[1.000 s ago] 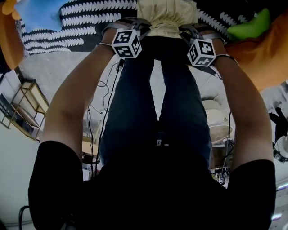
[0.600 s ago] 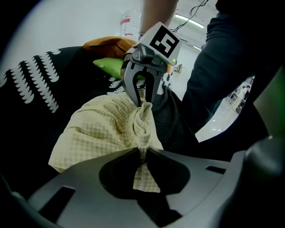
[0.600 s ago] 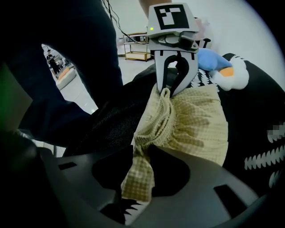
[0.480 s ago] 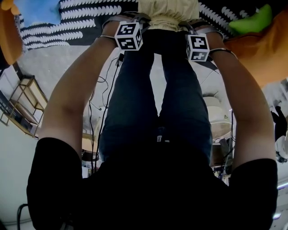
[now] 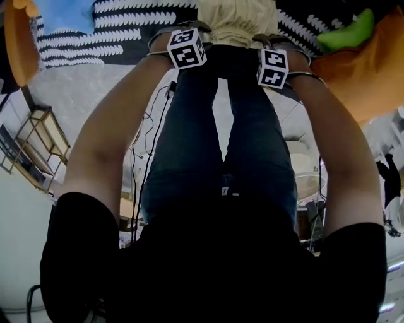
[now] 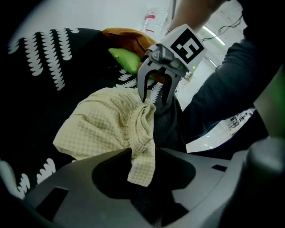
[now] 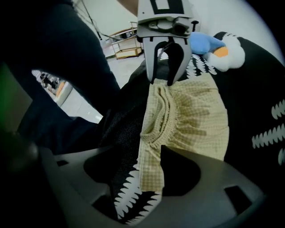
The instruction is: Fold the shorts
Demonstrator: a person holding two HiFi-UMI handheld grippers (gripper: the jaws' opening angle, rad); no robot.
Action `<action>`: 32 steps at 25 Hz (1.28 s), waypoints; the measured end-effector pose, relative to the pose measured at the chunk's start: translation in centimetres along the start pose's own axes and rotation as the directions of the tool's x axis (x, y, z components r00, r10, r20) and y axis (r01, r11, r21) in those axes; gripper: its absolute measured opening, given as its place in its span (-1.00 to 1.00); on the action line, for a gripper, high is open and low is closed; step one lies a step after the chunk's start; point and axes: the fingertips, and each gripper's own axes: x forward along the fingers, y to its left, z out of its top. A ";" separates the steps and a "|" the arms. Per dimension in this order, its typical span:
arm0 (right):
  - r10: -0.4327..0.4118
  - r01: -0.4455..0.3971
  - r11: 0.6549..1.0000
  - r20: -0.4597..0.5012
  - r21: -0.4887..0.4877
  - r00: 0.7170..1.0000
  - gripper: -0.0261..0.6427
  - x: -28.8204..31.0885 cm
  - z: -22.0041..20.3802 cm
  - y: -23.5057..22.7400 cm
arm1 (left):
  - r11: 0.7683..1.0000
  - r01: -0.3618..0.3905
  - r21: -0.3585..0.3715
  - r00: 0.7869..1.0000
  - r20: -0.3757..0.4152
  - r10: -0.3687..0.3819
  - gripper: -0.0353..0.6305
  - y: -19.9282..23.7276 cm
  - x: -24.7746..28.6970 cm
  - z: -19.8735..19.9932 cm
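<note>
The shorts (image 6: 102, 129) lie bunched on the black patterned cloth (image 5: 126, 25) at its near edge. Their gathered waistband faces the person and runs across from one claw to the other, and the rest spreads away. The left claw (image 6: 144, 153) and right claw (image 7: 133, 156) have just been opening and stand spread, each with a waistband corner loose between its jaws. A green thing (image 5: 347, 35) and orange cloth (image 5: 372, 69) lie to the right and a blue thing (image 5: 63, 12) to the left, all apart from the shorts.
</note>
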 end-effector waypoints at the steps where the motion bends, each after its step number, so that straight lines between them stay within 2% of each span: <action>1: -0.006 0.006 0.999 0.013 0.040 1.000 -0.08 -0.7 0.2 -0.1 | 1.000 0.000 -0.020 1.000 -0.001 0.000 -0.35 -0.1 -0.6 0.0; 6: -0.082 0.065 0.983 0.096 0.170 0.992 -0.08 -6.5 2.8 -2.2 | 0.993 -0.025 -0.113 1.000 0.005 0.026 -0.31 0.4 -5.1 1.0; 8: -0.107 0.070 0.964 0.133 0.256 0.985 -0.08 -9.6 4.1 -2.9 | 0.986 -0.040 -0.160 0.999 0.019 0.043 -0.30 0.4 -7.6 1.9; 10: -0.145 0.067 0.923 0.182 0.378 0.973 -0.12 -13.0 5.6 -4.0 | 0.972 -0.052 -0.229 0.997 0.044 0.064 -0.28 0.4 -10.5 3.1; 12: -0.196 0.056 0.867 0.233 0.496 0.953 -0.14 -16.6 7.1 -5.8 | 0.952 -0.065 -0.299 0.993 0.077 0.092 -0.26 1.1 -13.9 4.6; 16: -0.285 0.014 0.755 0.308 0.656 0.908 -0.21 -24.1 9.5 -8.1 | 0.904 -0.071 -0.421 0.977 0.154 0.148 -0.26 1.6 -21.1 8.5; 19: -0.350 -0.001 0.692 0.338 0.722 0.874 -0.23 -29.1 10.7 -9.3 | 0.869 -0.077 -0.488 0.957 0.208 0.202 -0.25 2.4 -26.5 11.2; 21: -0.379 -0.014 0.662 0.351 0.749 0.856 -0.24 -32.4 11.4 -9.6 | 0.838 -0.062 -0.543 0.946 0.235 0.223 -0.20 2.7 -29.6 12.8; 23: -0.399 -0.022 0.649 0.364 0.760 0.842 -0.24 -36.0 11.8 -9.3 | 0.806 -0.045 -0.590 0.932 0.267 0.247 -0.18 2.4 -32.8 14.4; 25: -0.429 -0.020 0.638 0.377 0.770 0.821 -0.24 -39.9 12.1 -9.4 | 0.782 -0.035 -0.622 0.907 0.309 0.286 -0.17 2.3 -36.4 16.1; 29: -0.498 -0.035 0.594 0.402 0.803 0.768 -0.24 -47.0 12.2 -10.2 | 0.761 0.000 -0.649 0.854 0.396 0.338 -0.16 1.7 -42.8 19.1; 32: -0.539 -0.043 0.574 0.416 0.818 0.733 -0.25 -51.4 12.3 -10.0 | 0.764 0.037 -0.645 0.830 0.446 0.336 -0.14 0.5 -46.2 21.3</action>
